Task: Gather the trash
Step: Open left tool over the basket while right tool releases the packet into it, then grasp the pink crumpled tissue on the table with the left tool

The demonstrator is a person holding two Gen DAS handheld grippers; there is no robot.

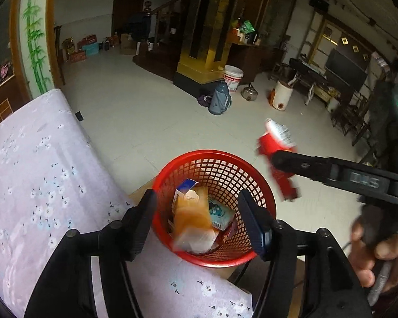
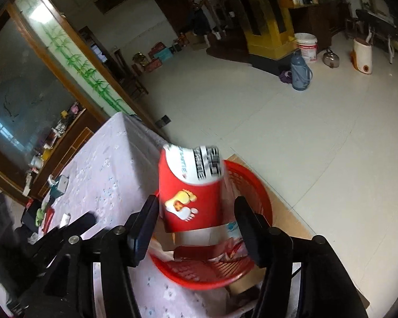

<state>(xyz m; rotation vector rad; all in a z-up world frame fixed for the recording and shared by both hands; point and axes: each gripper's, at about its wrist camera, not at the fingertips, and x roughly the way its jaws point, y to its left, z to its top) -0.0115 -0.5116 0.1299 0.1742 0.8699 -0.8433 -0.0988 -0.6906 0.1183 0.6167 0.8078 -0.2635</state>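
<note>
A red mesh basket (image 1: 215, 155) (image 2: 254, 177) with several wrappers in it stands beside the table. My left gripper (image 1: 196, 212) hangs open over it. Below its fingers a blurred orange and clear wrapper (image 1: 192, 222) lies loose inside the basket. A red box (image 1: 277, 159) (image 2: 189, 193) with a foot picture and a white top is tilted and blurred above the basket's rim. My right gripper (image 1: 274, 160) (image 2: 196, 200) stands open around it; the left finger (image 2: 146, 222) is at the box's side and there is a gap at the right finger (image 2: 248, 225).
The table (image 1: 39, 172) (image 2: 106, 159) has a pale floral cloth, with a teal box (image 2: 58, 185) and small items at its far end. Cardboard (image 2: 286, 212) lies under the basket. A thermos (image 1: 219, 100), a bucket (image 1: 233, 76) and a kettle (image 1: 249, 92) stand across the tiled floor. A hand (image 1: 371, 251) holds the right gripper.
</note>
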